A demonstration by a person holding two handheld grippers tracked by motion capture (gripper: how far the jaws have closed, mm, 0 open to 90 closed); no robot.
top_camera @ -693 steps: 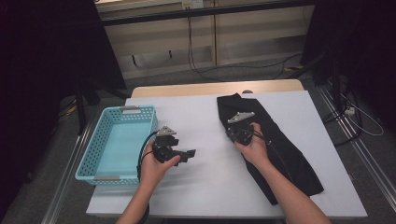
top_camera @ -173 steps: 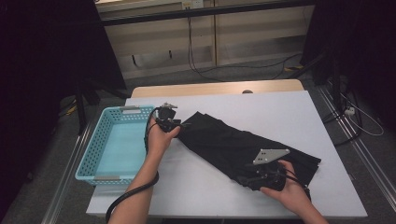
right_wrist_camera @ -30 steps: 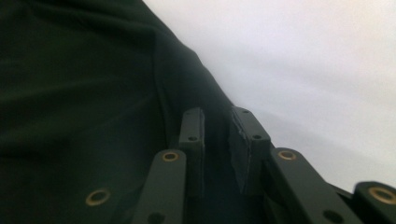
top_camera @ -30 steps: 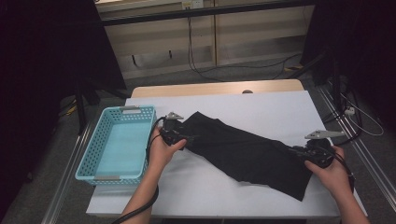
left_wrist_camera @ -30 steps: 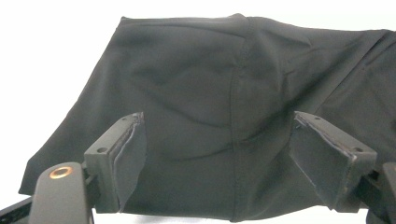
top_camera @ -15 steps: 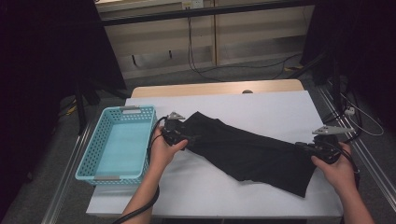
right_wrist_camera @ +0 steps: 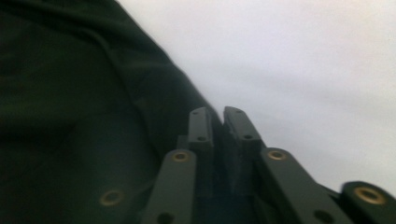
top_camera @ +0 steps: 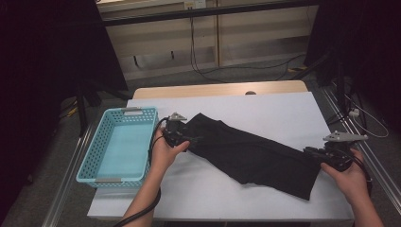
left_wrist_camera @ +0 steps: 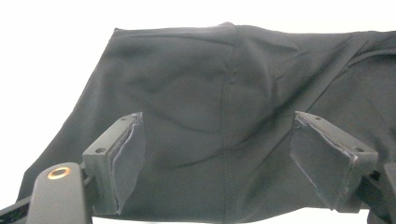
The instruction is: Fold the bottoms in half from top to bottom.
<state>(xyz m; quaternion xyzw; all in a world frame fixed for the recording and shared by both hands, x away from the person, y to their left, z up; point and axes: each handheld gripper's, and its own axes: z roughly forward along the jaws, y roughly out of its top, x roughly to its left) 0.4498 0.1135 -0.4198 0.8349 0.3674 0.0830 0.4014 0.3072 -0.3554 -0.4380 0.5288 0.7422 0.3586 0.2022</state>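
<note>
A perforated turquoise plastic basket (top_camera: 118, 149) sits empty at the table's left. Beside it, the left gripper (top_camera: 187, 140) spreads wide over a long, wrinkled black fabric garment (top_camera: 250, 153) stretched diagonally across the white table (top_camera: 283, 113). The right gripper (top_camera: 312, 152), having just loosened slightly, pinches its right edge.

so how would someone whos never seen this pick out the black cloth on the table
Start at the white table in the high view, with the light blue basket on its left side. The black cloth is the long dark garment lying slantwise across the middle, from beside the basket down toward the right edge. It is the one soft, flat, black thing on the white top.
</note>
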